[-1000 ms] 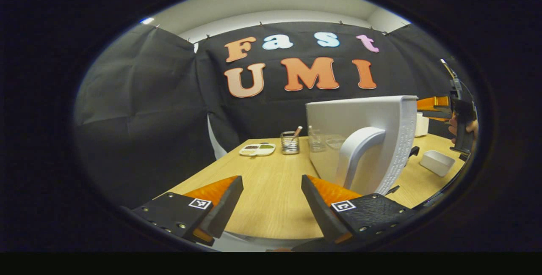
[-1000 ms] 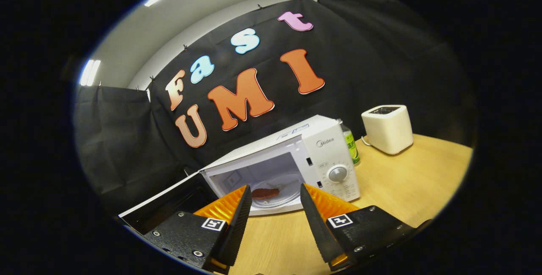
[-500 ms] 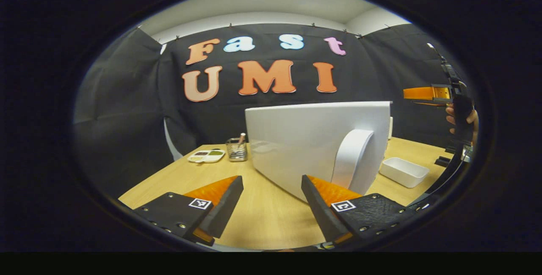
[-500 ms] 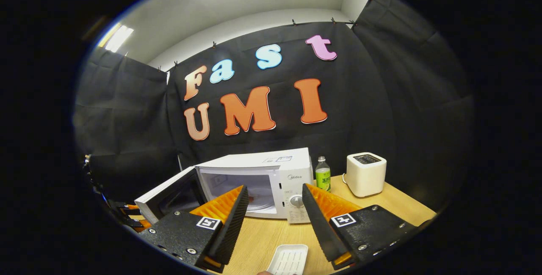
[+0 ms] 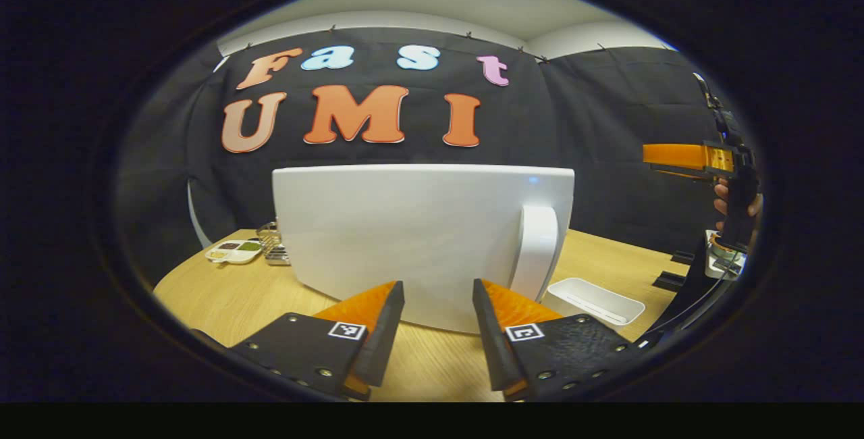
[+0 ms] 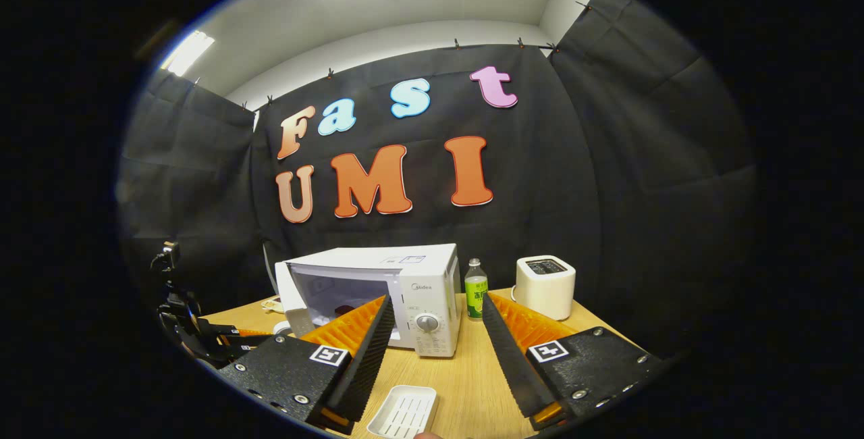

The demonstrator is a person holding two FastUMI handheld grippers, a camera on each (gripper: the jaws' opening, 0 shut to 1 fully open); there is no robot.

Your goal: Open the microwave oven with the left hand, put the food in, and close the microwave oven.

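Note:
The white microwave (image 6: 405, 290) stands on the wooden table with its door (image 5: 418, 236) swung partway toward shut. A dark red piece of food (image 6: 347, 308) lies inside on the turntable. My left gripper (image 5: 439, 331) is open, its fingers just before the door's outer face, left of the curved handle (image 5: 540, 250); I cannot tell if they touch it. In the right gripper view the left gripper (image 6: 202, 341) shows low beside the door. My right gripper (image 6: 435, 351) is open and empty, held back from the microwave, and shows as the right gripper (image 5: 658, 159) in a hand (image 5: 736, 202).
An empty white tray (image 6: 405, 412) lies on the table in front of the microwave, also seen as the tray (image 5: 594, 297). A green bottle (image 6: 476, 288) and a white toaster (image 6: 545, 285) stand to the microwave's right. A palette dish (image 5: 233, 250) and mesh holder (image 5: 270, 250) sit left.
The door has swung from wide open toward shut, with my left gripper following its outer face. My right gripper has drawn back from the oven's mouth, leaving the food inside.

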